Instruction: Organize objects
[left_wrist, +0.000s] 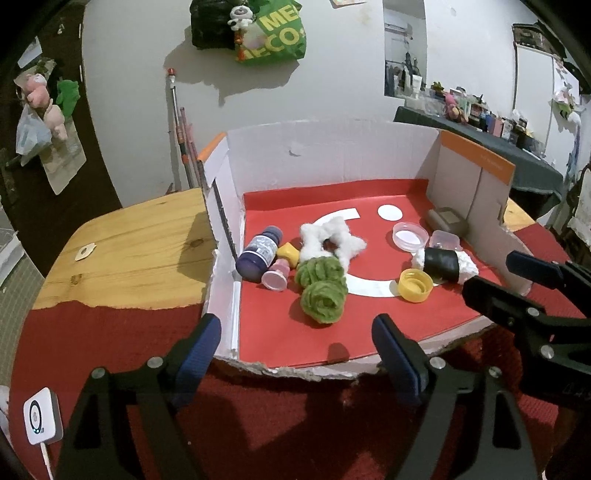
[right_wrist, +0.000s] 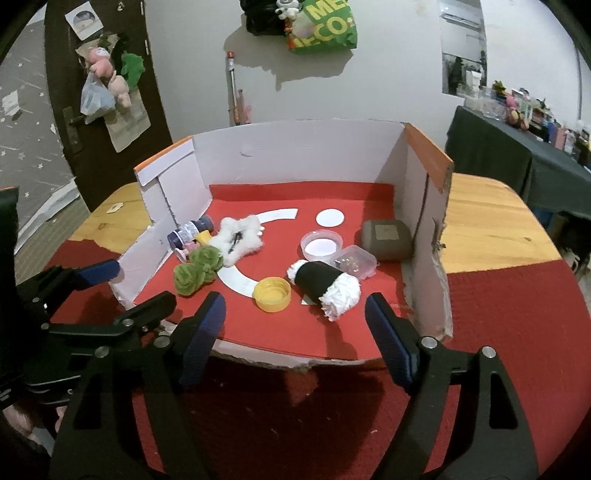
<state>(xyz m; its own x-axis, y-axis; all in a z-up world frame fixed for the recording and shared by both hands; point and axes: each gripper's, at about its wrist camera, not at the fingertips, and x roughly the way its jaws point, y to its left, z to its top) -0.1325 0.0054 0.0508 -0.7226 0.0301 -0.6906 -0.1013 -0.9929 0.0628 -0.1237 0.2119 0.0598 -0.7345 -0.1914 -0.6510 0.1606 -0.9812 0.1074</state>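
A cut-open cardboard box with a red floor holds the objects. On its left lie a dark blue bottle, a small pink bottle, a yellow piece, a white fluffy star and a green fluffy scrunchie. On its right lie a yellow cap, a black roll with white fluff ends, a round clear lid, a clear small box and an olive case. My left gripper and right gripper are open and empty at the box's front edge.
The box stands on a wooden table partly covered by red cloth. A small white device lies at the front left. A green bag hangs on the wall. A cluttered dark table stands at the right.
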